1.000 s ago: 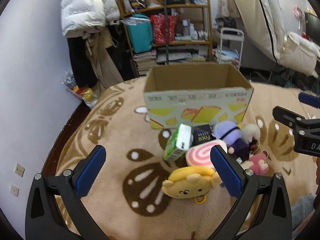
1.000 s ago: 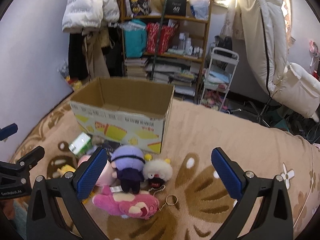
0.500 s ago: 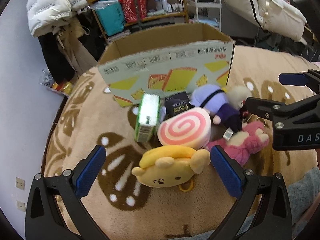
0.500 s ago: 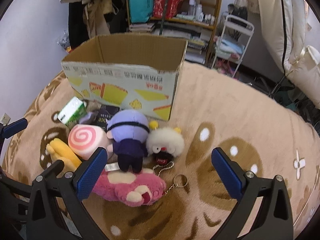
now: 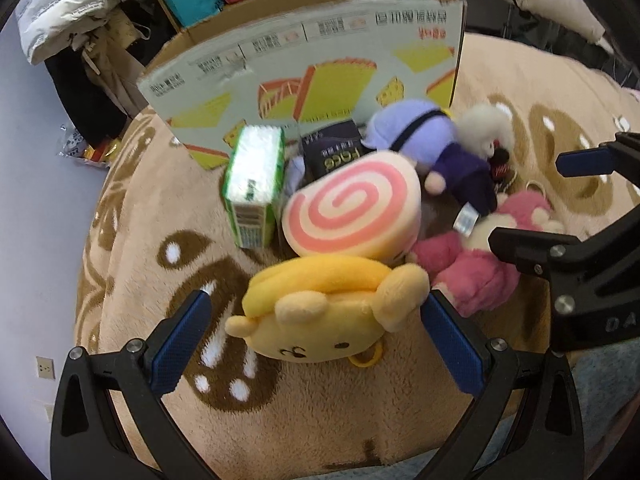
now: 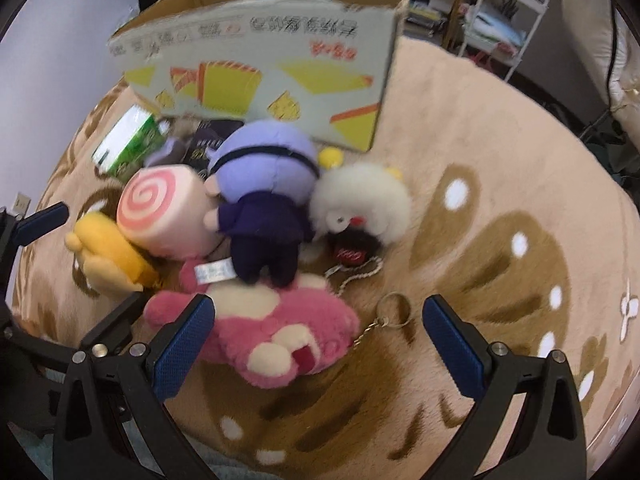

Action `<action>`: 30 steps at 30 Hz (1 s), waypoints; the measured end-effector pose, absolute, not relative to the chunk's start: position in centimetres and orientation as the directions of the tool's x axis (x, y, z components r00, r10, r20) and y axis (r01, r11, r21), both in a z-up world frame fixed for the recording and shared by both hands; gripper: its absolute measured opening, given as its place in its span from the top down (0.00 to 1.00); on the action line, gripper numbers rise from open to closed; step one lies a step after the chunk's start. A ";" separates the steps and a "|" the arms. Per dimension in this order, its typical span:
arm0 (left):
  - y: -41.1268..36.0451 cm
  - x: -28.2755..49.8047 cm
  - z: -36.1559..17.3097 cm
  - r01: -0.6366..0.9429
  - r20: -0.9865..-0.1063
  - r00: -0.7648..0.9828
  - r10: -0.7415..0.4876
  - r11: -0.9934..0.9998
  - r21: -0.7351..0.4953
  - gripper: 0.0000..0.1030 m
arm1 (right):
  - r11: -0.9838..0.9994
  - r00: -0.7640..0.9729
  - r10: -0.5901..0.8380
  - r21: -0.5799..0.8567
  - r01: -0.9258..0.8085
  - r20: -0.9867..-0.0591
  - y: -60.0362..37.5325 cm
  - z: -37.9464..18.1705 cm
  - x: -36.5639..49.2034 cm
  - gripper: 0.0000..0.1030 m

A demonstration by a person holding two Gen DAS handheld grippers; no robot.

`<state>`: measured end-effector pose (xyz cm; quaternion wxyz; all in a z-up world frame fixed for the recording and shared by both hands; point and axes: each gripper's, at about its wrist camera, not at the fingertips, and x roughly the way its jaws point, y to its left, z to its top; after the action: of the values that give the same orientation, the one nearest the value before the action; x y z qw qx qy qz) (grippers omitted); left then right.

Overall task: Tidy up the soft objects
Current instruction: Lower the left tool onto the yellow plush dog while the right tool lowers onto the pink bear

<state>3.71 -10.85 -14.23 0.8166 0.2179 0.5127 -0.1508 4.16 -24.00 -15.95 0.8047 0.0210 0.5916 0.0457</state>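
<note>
Step in hand appears to be the approach to the first pick: the left gripper is wide open and empty, with the yellow plush lying on the rug between its jaws. The right gripper is likewise wide open and empty, over the pink plush. The next move likely calls for closing on each toy, then lifting it into the cardboard box just behind the pile.

Both wrist views look steeply down, close over one heap of plush toys before the cardboard box, left view from its left
</note>
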 end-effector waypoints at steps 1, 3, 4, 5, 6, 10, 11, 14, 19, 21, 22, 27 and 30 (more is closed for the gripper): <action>-10.9 3.7 -14.4 0.470 -0.906 0.424 -0.018 0.859 0.203 0.01 | 0.994 0.288 0.110 0.099 -0.053 -0.951 -23.8 -16.1 4.2 0.00; -10.8 3.7 -14.7 0.469 -0.908 0.418 -0.012 0.859 0.205 0.01 | 0.991 0.277 0.132 0.119 -0.063 -0.952 -23.5 -16.3 4.2 0.01; -10.8 3.8 -14.8 0.467 -0.911 0.413 -0.009 0.861 0.203 0.01 | 0.989 0.269 0.144 0.131 -0.068 -0.952 -23.5 -16.4 4.2 0.02; -10.7 3.9 -14.9 0.464 -0.913 0.409 -0.009 0.863 0.199 0.01 | 0.988 0.262 0.150 0.137 -0.069 -0.953 -23.4 -16.6 4.2 0.03; -10.6 4.0 -15.0 0.460 -0.914 0.405 -0.007 0.866 0.197 0.05 | 0.987 0.252 0.157 0.143 -0.070 -0.955 -23.3 -16.7 4.2 0.03; -10.4 4.4 -15.4 0.450 -0.926 0.378 -0.010 0.876 0.174 0.10 | 0.981 0.202 0.192 0.183 -0.067 -0.960 -23.3 -17.6 3.9 0.05; -10.4 4.3 -15.4 0.453 -0.925 0.379 -0.010 0.874 0.176 0.12 | 0.979 0.196 0.201 0.192 -0.061 -0.960 -23.3 -17.8 3.9 0.06; -10.6 4.2 -15.4 0.461 -0.923 0.386 -0.014 0.869 0.179 0.17 | 0.974 0.180 0.225 0.219 -0.055 -0.957 -23.2 -18.1 3.9 0.09; -10.7 4.0 -15.3 0.459 -0.916 0.400 -0.015 0.869 0.186 0.23 | 0.963 0.155 0.271 0.265 -0.055 -0.950 -23.0 -18.6 4.0 0.22; -10.7 4.0 -15.3 0.459 -0.916 0.400 -0.019 0.869 0.183 0.25 | 0.963 0.155 0.269 0.263 -0.061 -0.951 -22.9 -18.6 4.0 0.25; -10.7 4.0 -15.2 0.459 -0.916 0.401 -0.020 0.870 0.182 0.26 | 0.963 0.154 0.269 0.262 -0.062 -0.951 -22.9 -18.6 4.0 0.25; -10.6 3.9 -15.1 0.457 -0.916 0.400 -0.023 0.872 0.177 0.29 | 0.963 0.160 0.268 0.261 -0.062 -0.950 -23.0 -18.2 4.0 0.31; -10.5 3.8 -15.1 0.454 -0.916 0.399 -0.026 0.874 0.173 0.30 | 0.964 0.171 0.265 0.258 -0.061 -0.949 -23.9 -17.2 4.1 0.33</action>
<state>3.80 -10.47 -15.08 0.8115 0.2029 0.5277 -0.1479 4.08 -23.95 -17.24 0.7610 0.0803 0.6348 0.1069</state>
